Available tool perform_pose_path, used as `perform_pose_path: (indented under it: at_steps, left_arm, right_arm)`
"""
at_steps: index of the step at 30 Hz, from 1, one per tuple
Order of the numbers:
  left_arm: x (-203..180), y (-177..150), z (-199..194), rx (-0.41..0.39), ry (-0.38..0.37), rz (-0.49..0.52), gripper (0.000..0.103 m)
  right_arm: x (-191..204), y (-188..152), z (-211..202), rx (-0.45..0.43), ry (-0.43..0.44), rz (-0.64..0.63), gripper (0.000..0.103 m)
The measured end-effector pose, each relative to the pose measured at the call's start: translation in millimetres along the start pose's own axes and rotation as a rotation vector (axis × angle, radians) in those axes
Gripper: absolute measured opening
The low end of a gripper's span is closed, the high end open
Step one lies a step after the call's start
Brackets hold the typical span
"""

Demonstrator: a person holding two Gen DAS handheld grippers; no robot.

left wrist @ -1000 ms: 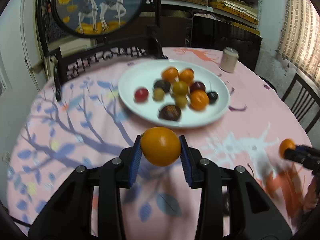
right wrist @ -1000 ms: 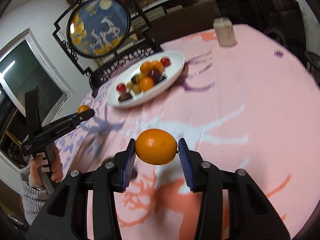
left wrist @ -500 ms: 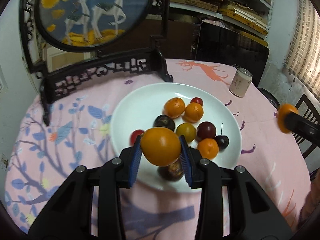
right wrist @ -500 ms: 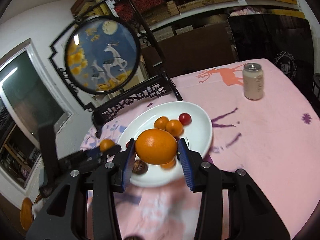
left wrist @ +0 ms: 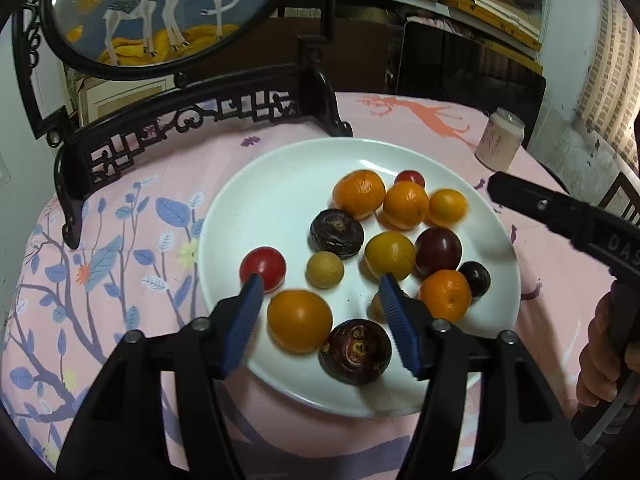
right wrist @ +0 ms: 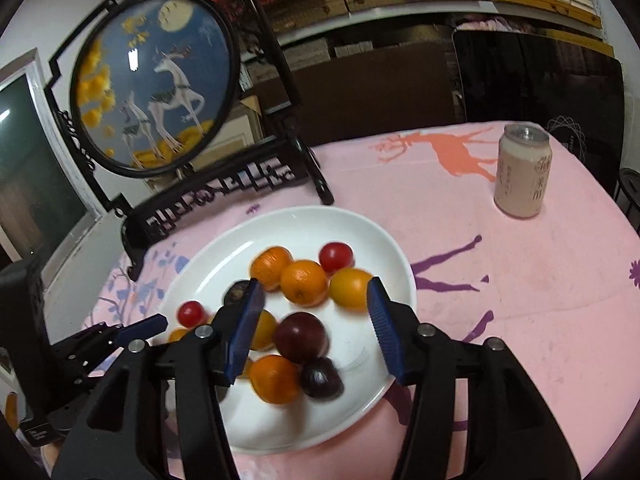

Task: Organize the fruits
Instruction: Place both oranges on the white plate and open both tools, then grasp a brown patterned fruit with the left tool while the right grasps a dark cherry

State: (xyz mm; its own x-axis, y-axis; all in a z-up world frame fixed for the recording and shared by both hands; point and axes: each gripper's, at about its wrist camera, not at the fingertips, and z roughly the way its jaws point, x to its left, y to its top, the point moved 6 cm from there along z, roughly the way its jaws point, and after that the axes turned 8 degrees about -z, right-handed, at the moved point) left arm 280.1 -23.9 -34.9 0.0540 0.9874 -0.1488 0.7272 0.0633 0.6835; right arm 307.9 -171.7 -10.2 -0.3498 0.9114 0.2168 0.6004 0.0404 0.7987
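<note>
The fruits sit on the white plate (left wrist: 256, 216): an orange (left wrist: 299, 320) lies near its front edge, just beside a dark fruit (left wrist: 356, 351), and a yellow orange (right wrist: 351, 288) rests at the far right of the pile. The left gripper (left wrist: 320, 298) hangs over the front fruit, jaws spread and empty. The right gripper (right wrist: 314, 300) hangs over the plate, likewise released. A can (right wrist: 522, 170) stands well apart on the pink cloth (right wrist: 520, 280), behind which stands a deer screen (right wrist: 154, 80).
</note>
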Motion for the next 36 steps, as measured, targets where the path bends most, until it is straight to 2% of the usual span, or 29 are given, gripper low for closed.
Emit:
perform_pose_path:
  at_steps: [2,7,13,17,24,29,33,36]
  left_arm:
    - [1,0,-6,-0.013,0.003,-0.004,0.072]
    - [7,-9,-21,-0.029,0.001,-0.025,0.079]
    - [15,-26,-44,-0.053,0.012,-0.042,0.083]
    - [18,-42,-57,-0.056,0.0,-0.055,0.085]
    - [2,-80,-84,-0.065,-0.018,0.021,0.089]
    - [11,-100,-104,-0.094,0.009,0.011,0.094]
    - [26,-109,-111,-0.091,0.016,-0.041,0.094]
    - [30,-114,-114,-0.09,0.013,-0.055,0.094]
  right_arm:
    - [4,5,-9,-0.021,0.002,-0.004,0.054]
    - [11,10,-30,-0.04,0.012,0.01,0.06]
    - [30,-4,-59,-0.029,0.098,0.033,0.06]
    - [31,-33,-79,-0.006,0.12,0.041,0.06]
    - [32,-104,-117,0.025,0.164,0.052,0.06]
    - [54,-159,-129,0.118,0.216,-0.023,0.06]
    - [72,-171,-128,0.143,0.226,-0.093,0.046]
    - [78,-180,-119,0.186,0.212,-0.126,0.043]
